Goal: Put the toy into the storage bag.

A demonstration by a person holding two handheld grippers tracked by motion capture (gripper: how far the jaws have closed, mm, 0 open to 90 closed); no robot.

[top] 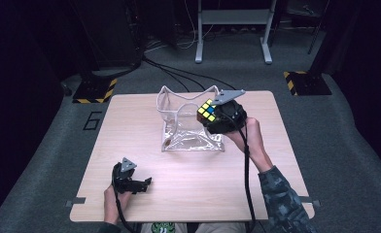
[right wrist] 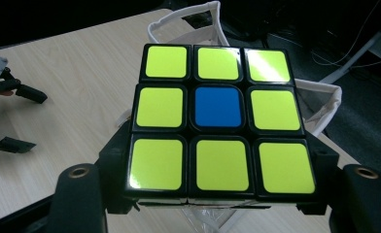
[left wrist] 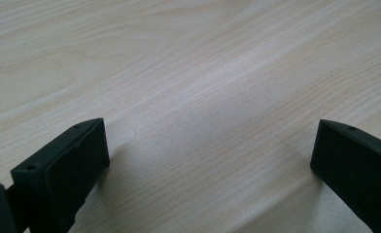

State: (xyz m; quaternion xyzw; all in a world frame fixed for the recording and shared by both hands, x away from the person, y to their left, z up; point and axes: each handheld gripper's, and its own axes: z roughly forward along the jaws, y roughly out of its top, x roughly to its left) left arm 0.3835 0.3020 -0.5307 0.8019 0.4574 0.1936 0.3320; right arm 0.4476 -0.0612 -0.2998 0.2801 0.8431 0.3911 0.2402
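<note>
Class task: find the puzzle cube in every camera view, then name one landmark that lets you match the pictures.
High view: the puzzle cube sits right of centre, clamped in the right gripper over the clear bag.
Left gripper view: not here, just table.
Right gripper view: cube centre, between the jaws.
Shared landmark: the wooden table.

A pale rectangular wooden table [top: 145,145] stands on grey carpet [top: 43,160], with a grey metal frame [top: 232,29], black cables [top: 179,73] and yellow-and-black striped floor plates [top: 307,82] beyond it.
</note>
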